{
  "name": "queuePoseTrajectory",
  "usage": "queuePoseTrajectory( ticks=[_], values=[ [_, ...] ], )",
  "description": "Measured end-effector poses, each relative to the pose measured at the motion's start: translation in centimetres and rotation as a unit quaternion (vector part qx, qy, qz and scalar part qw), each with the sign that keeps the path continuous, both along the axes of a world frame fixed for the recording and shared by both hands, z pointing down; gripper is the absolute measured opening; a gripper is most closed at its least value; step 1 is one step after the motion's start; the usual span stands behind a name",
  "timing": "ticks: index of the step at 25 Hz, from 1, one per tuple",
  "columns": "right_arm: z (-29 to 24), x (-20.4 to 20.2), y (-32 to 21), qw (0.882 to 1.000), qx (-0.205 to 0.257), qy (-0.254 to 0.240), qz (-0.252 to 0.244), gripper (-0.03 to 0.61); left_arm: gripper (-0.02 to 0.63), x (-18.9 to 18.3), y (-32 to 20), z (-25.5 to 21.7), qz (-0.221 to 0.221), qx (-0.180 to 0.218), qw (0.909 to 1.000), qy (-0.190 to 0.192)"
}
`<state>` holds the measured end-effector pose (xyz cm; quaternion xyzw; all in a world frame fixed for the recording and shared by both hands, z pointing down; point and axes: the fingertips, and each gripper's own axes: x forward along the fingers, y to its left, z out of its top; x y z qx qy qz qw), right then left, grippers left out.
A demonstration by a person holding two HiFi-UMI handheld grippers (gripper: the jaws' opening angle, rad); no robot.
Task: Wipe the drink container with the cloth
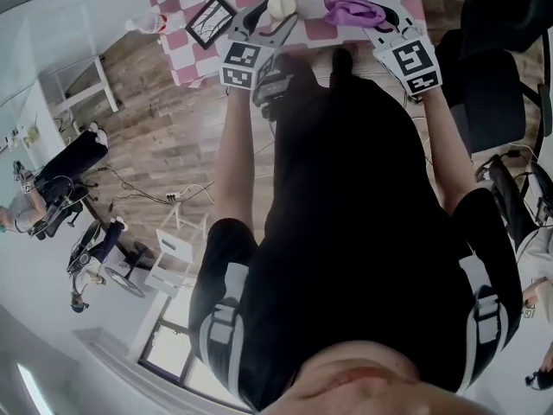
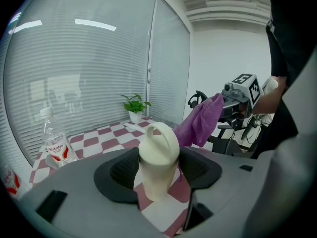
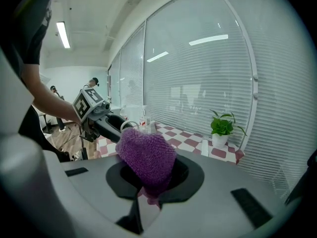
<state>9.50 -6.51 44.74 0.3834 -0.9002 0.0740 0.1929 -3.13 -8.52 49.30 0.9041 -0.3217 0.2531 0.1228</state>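
Gripping the cream drink container (image 2: pixel 158 155) by its sides, the left gripper (image 2: pixel 157 182) had its dark pads pressed against the body from both flanks. The jaws stood only as far apart as the container was wide. The container was upright between them, its looped handle on top and its base over the red-and-white checked tablecloth (image 2: pixel 99 138).

Just to the right, the right gripper (image 3: pixel 148 192) had its jaws drawn almost fully together on a purple cloth (image 3: pixel 147 157). The cloth was pinched low down and bunched up in a rounded heap above the pads. From the head view the two grippers reached forward side by side from the person's arms, their marker cubes nearest the body. The cloth and the container were near each other at the table's near edge, with a narrow gap showing between them.

Farther across the table lay a dark-framed picture (image 1: pixel 210 20), left of the container. A clear plastic water bottle (image 2: pixel 55 143) with a red label stood farther back on the left side. A small potted plant (image 2: pixel 134 108) in a white pot sat at the far edge. Behind it were large windows covered by pale horizontal blinds (image 2: pixel 89 73).
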Motion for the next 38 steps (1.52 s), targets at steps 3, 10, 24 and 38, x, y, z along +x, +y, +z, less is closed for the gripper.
queuePoseTrajectory(
  ticks=[3, 10, 24, 38],
  values=[
    [0.6, -0.2, 0.2, 1.000, -0.004, -0.001, 0.000, 0.064, 0.275, -0.1, -0.3, 0.3, 0.003, 0.000, 1.0000, -0.004],
    [0.4, -0.4, 0.9, 1.000, -0.012, 0.007, 0.019, 0.064, 0.275, 0.3, 0.0, -0.1, 0.031, -0.002, 0.9995, 0.010],
    [-0.6, -3.2, 3.0, 0.990, -0.028, 0.018, 0.140, 0.064, 0.299, 0.0, 0.8, -1.7, 0.280, 0.017, 0.9598, 0.015],
    [-0.2, -6.3, 7.7, 0.967, -0.057, 0.018, 0.248, 0.064, 0.299, 1.0, 1.4, -1.5, 0.455, 0.032, 0.8901, -0.005]
  ],
)
